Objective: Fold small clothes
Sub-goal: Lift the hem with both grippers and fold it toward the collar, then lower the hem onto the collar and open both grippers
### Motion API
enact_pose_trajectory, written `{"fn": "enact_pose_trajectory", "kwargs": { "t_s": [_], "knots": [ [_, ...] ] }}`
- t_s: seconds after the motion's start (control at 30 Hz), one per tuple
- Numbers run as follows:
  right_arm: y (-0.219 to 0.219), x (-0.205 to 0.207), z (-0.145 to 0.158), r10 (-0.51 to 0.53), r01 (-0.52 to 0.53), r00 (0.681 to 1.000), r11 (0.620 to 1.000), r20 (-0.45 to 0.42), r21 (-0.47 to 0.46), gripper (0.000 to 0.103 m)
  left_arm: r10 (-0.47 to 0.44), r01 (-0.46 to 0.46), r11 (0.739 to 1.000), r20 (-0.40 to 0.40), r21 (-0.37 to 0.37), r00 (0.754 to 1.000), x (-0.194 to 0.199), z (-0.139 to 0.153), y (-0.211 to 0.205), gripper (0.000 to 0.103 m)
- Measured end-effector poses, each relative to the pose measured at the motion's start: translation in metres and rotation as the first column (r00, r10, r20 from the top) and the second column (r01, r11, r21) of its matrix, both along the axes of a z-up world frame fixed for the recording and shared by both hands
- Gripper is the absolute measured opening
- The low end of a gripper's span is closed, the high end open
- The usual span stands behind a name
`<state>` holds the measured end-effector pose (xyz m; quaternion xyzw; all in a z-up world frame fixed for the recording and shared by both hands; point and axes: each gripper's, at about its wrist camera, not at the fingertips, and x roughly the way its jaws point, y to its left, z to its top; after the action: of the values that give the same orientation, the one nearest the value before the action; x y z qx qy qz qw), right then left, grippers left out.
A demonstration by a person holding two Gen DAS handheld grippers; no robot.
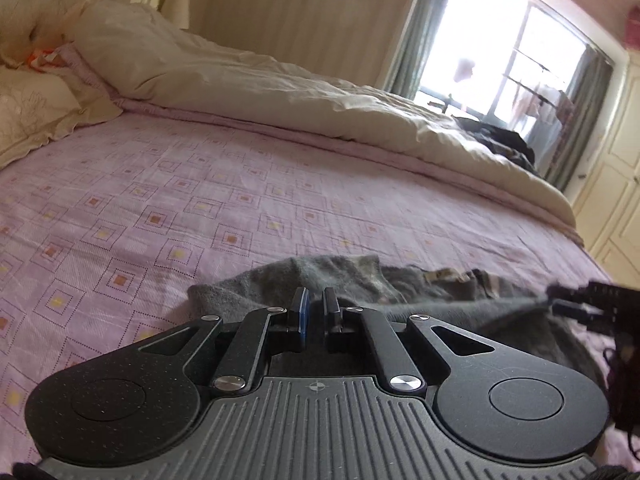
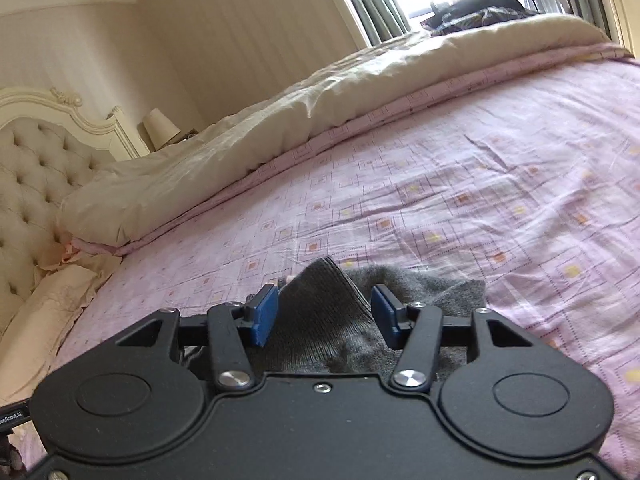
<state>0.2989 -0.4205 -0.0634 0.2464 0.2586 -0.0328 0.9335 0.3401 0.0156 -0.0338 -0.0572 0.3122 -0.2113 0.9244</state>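
Note:
A small grey knitted garment (image 1: 440,292) lies crumpled on the pink patterned bed sheet (image 1: 240,200), close to the near edge. My left gripper (image 1: 316,304) is shut, and a thin fold at the garment's left end is pinched between its pads. At the right edge of the left wrist view, the right gripper (image 1: 568,300) sits at the garment's other end. In the right wrist view my right gripper (image 2: 325,312) is open. A ribbed part of the grey garment (image 2: 320,320) stands up between its blue pads (image 2: 266,312), which do not press on it.
A cream duvet (image 1: 240,76) is bunched along the far side of the bed. Pillows (image 1: 32,108) and a tufted headboard (image 2: 32,168) are at the left. Dark clothes (image 1: 504,140) lie near the window. A cream wardrobe (image 1: 616,184) stands at the right.

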Motion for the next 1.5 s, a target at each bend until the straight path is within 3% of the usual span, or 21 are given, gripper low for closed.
{"fn": "enact_pose_trajectory", "kwargs": {
  "t_s": [0.23,0.47,0.73,0.83,1.0,1.17,1.2,1.27,1.3,1.5],
  "knots": [
    [0.040,-0.017,0.011,0.163,-0.169,0.985,0.971,-0.049,-0.170,0.060,-0.165,0.166,0.979,-0.018,0.117,0.986,-0.022,-0.003,-0.021,0.007],
    [0.081,0.008,-0.012,0.271,-0.313,0.946,0.905,-0.180,-0.288,0.060,-0.181,0.195,0.971,-0.110,0.140,0.977,0.007,-0.027,-0.042,0.008],
    [0.082,0.071,-0.023,0.210,-0.287,0.940,0.914,-0.270,-0.286,0.066,-0.058,0.060,0.998,-0.227,-0.001,0.972,0.075,-0.038,-0.037,0.008],
    [0.076,0.087,-0.029,0.182,-0.263,0.938,0.928,-0.296,-0.264,0.071,-0.039,0.047,0.998,-0.223,0.032,0.974,0.088,-0.040,-0.039,0.007],
    [0.078,0.089,-0.038,0.162,-0.243,0.950,0.921,-0.267,-0.304,0.080,-0.026,0.028,1.000,-0.225,0.004,0.974,0.093,-0.045,-0.035,0.008],
    [0.077,0.084,-0.037,0.168,-0.236,0.958,0.921,-0.231,-0.310,0.084,-0.023,0.036,0.997,-0.187,0.069,0.982,0.083,-0.035,-0.043,0.009],
    [0.076,0.082,-0.034,0.163,-0.228,0.961,0.923,-0.222,-0.311,0.084,-0.018,0.034,0.995,-0.170,0.092,0.985,0.079,-0.031,-0.046,0.018],
    [0.076,0.075,-0.027,0.150,-0.207,0.970,0.922,-0.191,-0.326,0.084,-0.019,0.037,0.989,-0.127,0.141,0.992,0.068,-0.022,-0.051,0.059],
    [0.076,0.071,-0.023,0.145,-0.197,0.974,0.923,-0.175,-0.330,0.084,-0.020,0.038,0.985,-0.107,0.167,0.994,0.061,-0.018,-0.054,0.064],
    [0.083,0.036,0.001,0.164,-0.183,0.983,0.930,-0.086,-0.320,0.090,0.004,0.011,0.969,-0.060,0.248,0.998,0.032,0.000,-0.062,0.068]
  ]
}}
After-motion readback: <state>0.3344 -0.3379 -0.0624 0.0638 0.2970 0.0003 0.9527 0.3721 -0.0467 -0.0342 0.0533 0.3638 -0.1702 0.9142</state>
